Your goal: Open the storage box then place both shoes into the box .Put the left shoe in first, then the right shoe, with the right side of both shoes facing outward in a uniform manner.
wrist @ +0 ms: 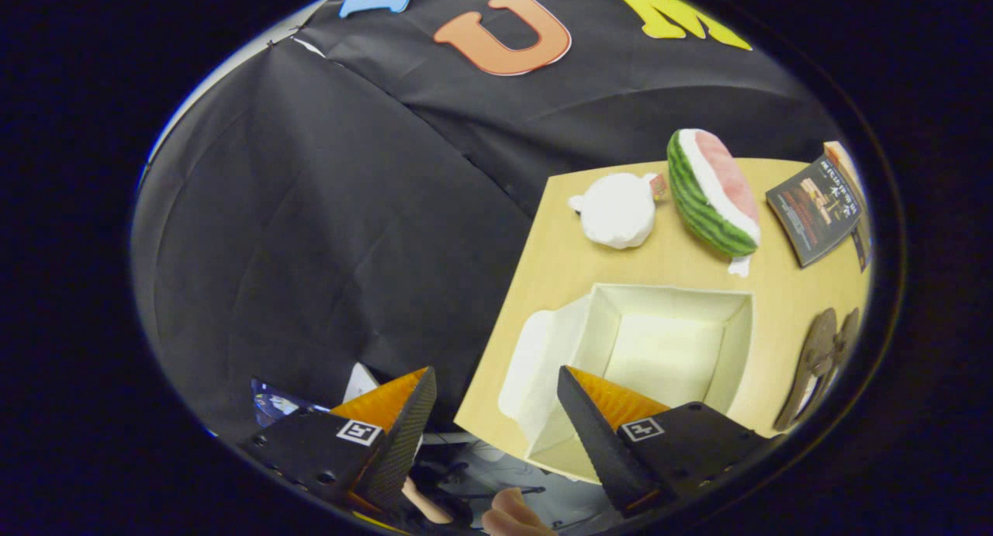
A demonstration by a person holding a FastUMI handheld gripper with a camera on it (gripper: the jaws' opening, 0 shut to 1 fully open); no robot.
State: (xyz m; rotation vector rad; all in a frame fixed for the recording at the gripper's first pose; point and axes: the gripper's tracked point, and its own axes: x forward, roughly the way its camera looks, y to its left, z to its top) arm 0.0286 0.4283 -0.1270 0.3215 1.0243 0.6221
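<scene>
The white storage box (667, 350) stands open on the wooden table (558, 272), its inside bare, its lid (535, 369) folded back on the side toward the table's edge. My gripper (496, 396) hangs above the table's corner, open, with nothing between its fingers; one finger overlaps the box's near wall, the other is off the table over the black cloth. A pair of brown shoes (818, 365) lies on the table on the far side of the box from the lid, partly cut off.
A watermelon-slice plush (714, 191) and a white plush (617, 210) lie on the table beyond the box. A dark booklet (814, 210) rests past the watermelon. Below the fingers, a person's hand (512, 516) shows under the table's edge.
</scene>
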